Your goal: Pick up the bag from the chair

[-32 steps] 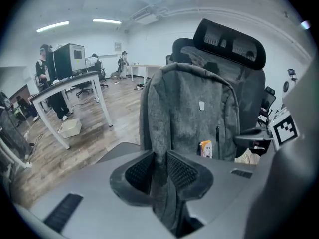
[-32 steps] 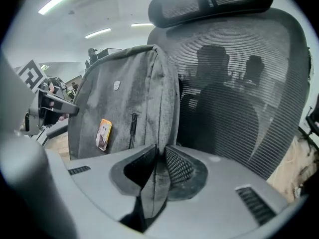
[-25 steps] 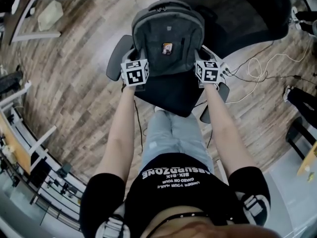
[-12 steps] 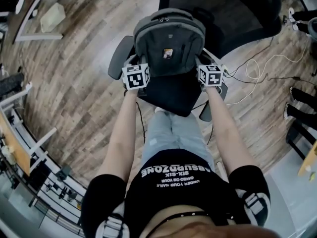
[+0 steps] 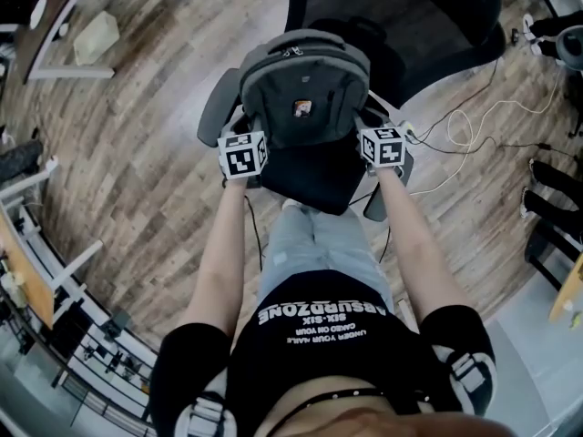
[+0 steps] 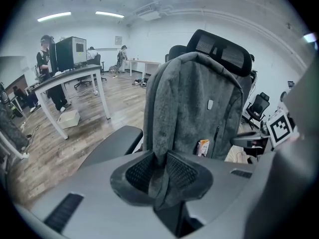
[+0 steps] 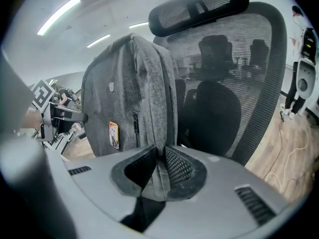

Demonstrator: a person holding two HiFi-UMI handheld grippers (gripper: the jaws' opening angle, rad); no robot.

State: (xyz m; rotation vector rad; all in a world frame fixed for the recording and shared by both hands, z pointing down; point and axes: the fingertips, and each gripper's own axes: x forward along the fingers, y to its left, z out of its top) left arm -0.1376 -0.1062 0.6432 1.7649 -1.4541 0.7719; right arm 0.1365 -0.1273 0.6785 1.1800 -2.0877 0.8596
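A grey backpack [image 5: 305, 85] stands upright over the black office chair's seat [image 5: 314, 178], in front of its mesh backrest [image 5: 410, 25]. My left gripper [image 5: 250, 133] is at the bag's lower left side, and my right gripper [image 5: 366, 127] at its lower right side. In the left gripper view the jaws of the left gripper [image 6: 158, 169] are shut on a fold of the backpack [image 6: 194, 103]. In the right gripper view the right gripper [image 7: 158, 167] pinches the side fabric of the backpack [image 7: 129, 93] the same way. A small orange tag [image 5: 301, 108] sits on the bag's front.
The chair's armrests [image 5: 217, 106] flank the bag, and its headrest [image 6: 222, 49] rises behind. Cables [image 5: 465, 126] trail on the wood floor to the right. A white box [image 5: 96, 36] lies far left. A desk [image 6: 75, 76] with people behind it stands further off.
Both grippers have shifted a little toward the person, still shut on the bag. The bag has come with them and rides slightly higher over the seat.
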